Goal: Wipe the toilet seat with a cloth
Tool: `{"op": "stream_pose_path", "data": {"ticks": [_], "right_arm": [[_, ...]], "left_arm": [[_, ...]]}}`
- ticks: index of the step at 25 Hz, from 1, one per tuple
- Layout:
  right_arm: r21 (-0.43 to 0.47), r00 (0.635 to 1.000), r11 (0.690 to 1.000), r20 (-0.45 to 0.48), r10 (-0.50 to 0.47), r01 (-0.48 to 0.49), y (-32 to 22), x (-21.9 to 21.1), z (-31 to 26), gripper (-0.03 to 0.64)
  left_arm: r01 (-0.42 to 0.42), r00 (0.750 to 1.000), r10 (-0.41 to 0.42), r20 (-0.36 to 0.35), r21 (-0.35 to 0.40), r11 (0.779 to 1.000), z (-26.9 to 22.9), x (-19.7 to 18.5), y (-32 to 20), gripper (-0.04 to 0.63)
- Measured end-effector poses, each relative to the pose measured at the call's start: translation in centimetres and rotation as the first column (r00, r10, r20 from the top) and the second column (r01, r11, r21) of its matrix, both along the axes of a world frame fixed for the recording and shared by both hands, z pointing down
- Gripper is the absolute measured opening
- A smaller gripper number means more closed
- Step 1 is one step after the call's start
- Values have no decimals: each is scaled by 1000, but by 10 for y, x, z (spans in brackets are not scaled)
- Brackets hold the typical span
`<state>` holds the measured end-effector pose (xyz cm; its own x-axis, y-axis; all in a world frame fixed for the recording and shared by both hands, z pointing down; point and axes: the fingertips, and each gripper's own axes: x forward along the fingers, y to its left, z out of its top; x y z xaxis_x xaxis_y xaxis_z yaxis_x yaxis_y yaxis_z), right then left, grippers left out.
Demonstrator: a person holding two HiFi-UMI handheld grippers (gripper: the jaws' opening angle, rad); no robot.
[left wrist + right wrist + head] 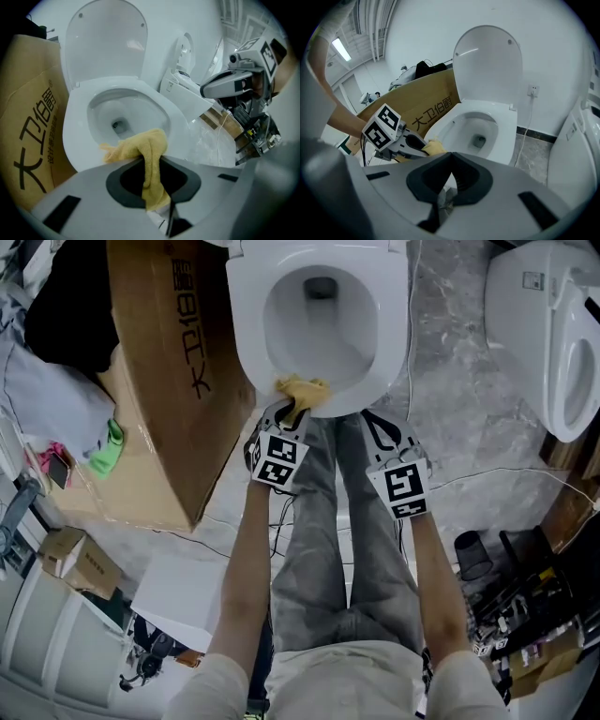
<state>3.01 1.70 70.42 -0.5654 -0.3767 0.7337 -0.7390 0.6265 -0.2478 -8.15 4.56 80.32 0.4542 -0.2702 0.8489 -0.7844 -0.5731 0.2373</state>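
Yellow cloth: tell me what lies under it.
The yellow cloth lies over the front rim of the white toilet seat, one edge overhanging the bowl; the left gripper is shut on it. The patch of seat beneath is covered and cannot be seen.

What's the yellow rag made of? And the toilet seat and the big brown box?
The yellow cloth looks like soft towel fabric: it has a fuzzy surface and droops in limp folds. The toilet seat looks hard, smooth and glossy, probably plastic, though it could be glazed ceramic. The brown box looks like matte cardboard, with flat stiff panels, printed letters and a creased edge.
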Motion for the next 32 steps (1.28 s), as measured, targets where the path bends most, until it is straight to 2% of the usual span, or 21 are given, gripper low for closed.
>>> {"op": "stream_pose_path", "data": {"ticks": [12, 32], "right_arm": [[-38, 994, 993, -18, 107, -108, 10, 34, 11, 8], [-69, 957, 954, -46, 288, -290, 5, 79, 20, 8]], "left_arm": [[-149, 987, 148, -58, -24, 988, -1, 62, 7, 81], [-260, 960, 255, -117, -25, 965, -3, 135, -23, 81]]}}
